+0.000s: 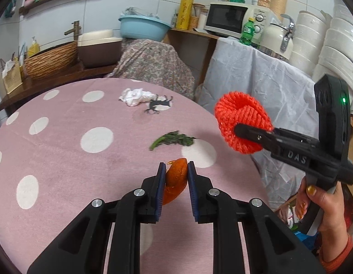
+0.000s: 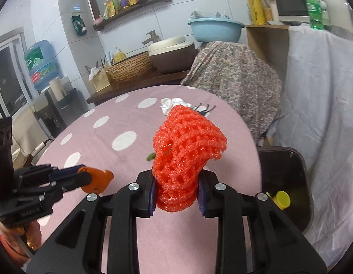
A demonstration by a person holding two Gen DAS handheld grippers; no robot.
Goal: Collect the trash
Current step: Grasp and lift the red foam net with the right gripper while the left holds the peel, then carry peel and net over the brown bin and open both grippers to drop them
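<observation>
My left gripper point(image 1: 176, 169) is shut on an orange peel point(image 1: 175, 180) and holds it above the pink dotted tablecloth point(image 1: 62, 159); it also shows in the right wrist view point(image 2: 85, 178) with the peel point(image 2: 98, 179). My right gripper point(image 2: 176, 190) is shut on a red foam fruit net point(image 2: 188, 146) over the table's right side; the net shows in the left wrist view point(image 1: 241, 123). A green vegetable scrap point(image 1: 172, 139), a crumpled white tissue point(image 1: 136, 96) and a black scrap point(image 1: 158, 105) lie on the table. A black trash bin point(image 2: 284, 182) stands beside the table at the right.
A yellow lid point(image 2: 282, 199) lies in the bin. A chair under patterned cloth point(image 2: 231, 77) stands behind the table. A white-draped counter point(image 1: 256, 86) with a microwave point(image 1: 229, 17) is at the right. A wooden counter point(image 1: 50, 82) with a woven basket runs behind.
</observation>
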